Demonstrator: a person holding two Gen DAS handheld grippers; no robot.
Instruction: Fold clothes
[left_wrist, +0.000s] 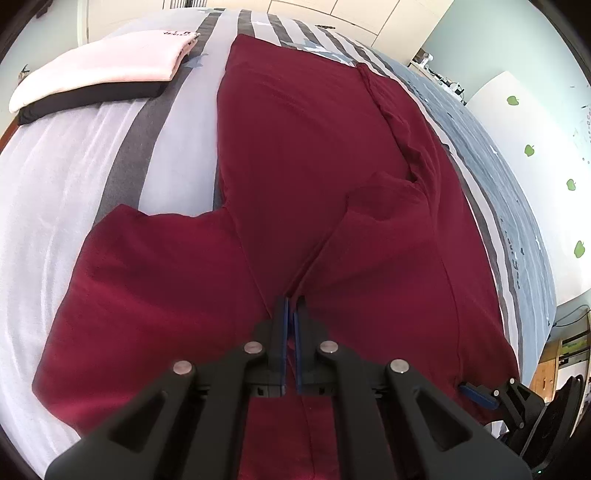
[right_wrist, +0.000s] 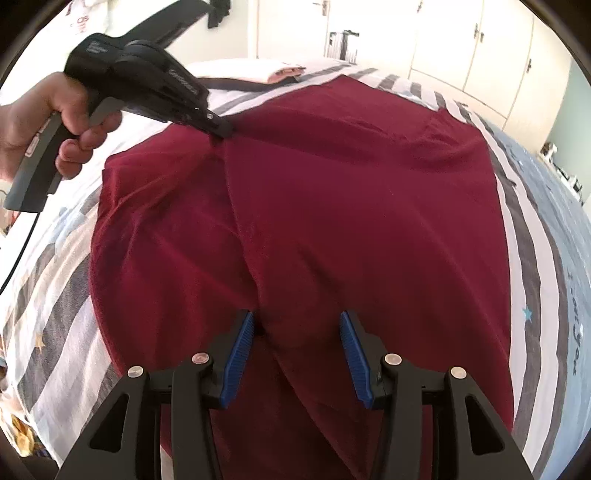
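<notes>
You were working over a bed (left_wrist: 44, 206) covered in a sheet striped grey, white and pale blue. A dark red garment (left_wrist: 314, 155) lay spread flat across the middle of it, filling most of both views, with one sleeve (left_wrist: 147, 280) reaching out to the left in the left wrist view and a folded flap of cloth near its centre.

Your left gripper (left_wrist: 290, 308) pointed steeply down at the red garment. Its two blue-padded fingers were pressed together, with a ridge of the red cloth pinched between them. In the right wrist view the same tool came in from the upper left, your left hand (right_wrist: 55, 122) wrapped around its grey handle, and its black tip met the cloth where a crease gathered beside the sleeve.

Your right gripper (right_wrist: 297, 328) hung over the near part of the garment with its blue fingers (right_wrist: 240, 354) standing apart. Red fabric lay beneath the gap, and nothing was clamped between the pads. Whether the tips touched the cloth could not be told.

At the far side of the bed, well apart from the red garment, sat a stack of folded clothes (left_wrist: 103, 70): a pale pink piece on top of a black one. Cream wardrobe doors (right_wrist: 480, 48) stood behind the bed, and a white panel (left_wrist: 535, 147) dotted with green apple stickers stood at the right of the left wrist view.
</notes>
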